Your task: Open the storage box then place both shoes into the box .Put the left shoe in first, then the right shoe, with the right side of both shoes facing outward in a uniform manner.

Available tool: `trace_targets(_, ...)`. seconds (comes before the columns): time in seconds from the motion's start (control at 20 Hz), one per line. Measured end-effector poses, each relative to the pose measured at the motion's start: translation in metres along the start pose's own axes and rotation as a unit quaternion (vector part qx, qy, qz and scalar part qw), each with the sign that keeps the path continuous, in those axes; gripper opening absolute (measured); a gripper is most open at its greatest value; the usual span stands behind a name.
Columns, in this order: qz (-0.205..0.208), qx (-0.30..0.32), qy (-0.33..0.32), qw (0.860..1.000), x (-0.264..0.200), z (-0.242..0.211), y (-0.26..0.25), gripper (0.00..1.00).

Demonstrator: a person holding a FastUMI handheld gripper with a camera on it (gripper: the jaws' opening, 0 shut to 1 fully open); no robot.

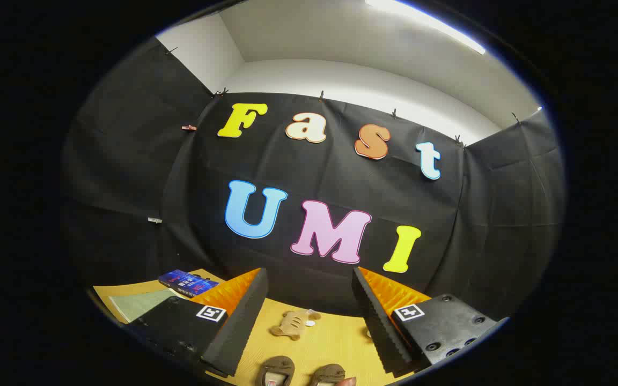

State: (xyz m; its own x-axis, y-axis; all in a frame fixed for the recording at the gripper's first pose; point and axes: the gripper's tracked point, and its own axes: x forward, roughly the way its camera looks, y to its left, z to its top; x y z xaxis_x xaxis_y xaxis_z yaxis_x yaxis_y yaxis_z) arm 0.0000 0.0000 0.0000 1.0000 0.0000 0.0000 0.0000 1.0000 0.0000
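Both shoes (301,373) lie on the surface (330,343); hand-held gripper (309,316) spread apart, empty. Nothing boxed yet.

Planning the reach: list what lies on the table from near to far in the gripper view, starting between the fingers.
Brown shoes, nearest, between the open gripper's fingers → tan toy farther along the table → black cloth wall beyond.
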Motion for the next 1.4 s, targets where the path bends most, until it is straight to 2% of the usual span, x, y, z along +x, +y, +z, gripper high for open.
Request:
trace_targets(0.8,-0.01,0.023,0.007,1.0,0.005,-0.01,0.007,0.97)
trace_targets(0.95,-0.008,0.026,0.05,0.998,-0.001,-0.033,0.016,0.97)
trace_targets(1.1,0.034,0.048,0.111,0.992,-0.01,-0.07,0.043,0.98)
trace_targets(1.2,0.095,0.096,0.155,0.979,-0.013,-0.095,0.07,0.97)
trace_targets(1.25,0.132,0.132,0.179,0.966,-0.019,-0.107,0.087,0.98)
trace_targets(1.4,0.216,0.24,0.249,0.913,-0.028,-0.147,0.124,0.98)
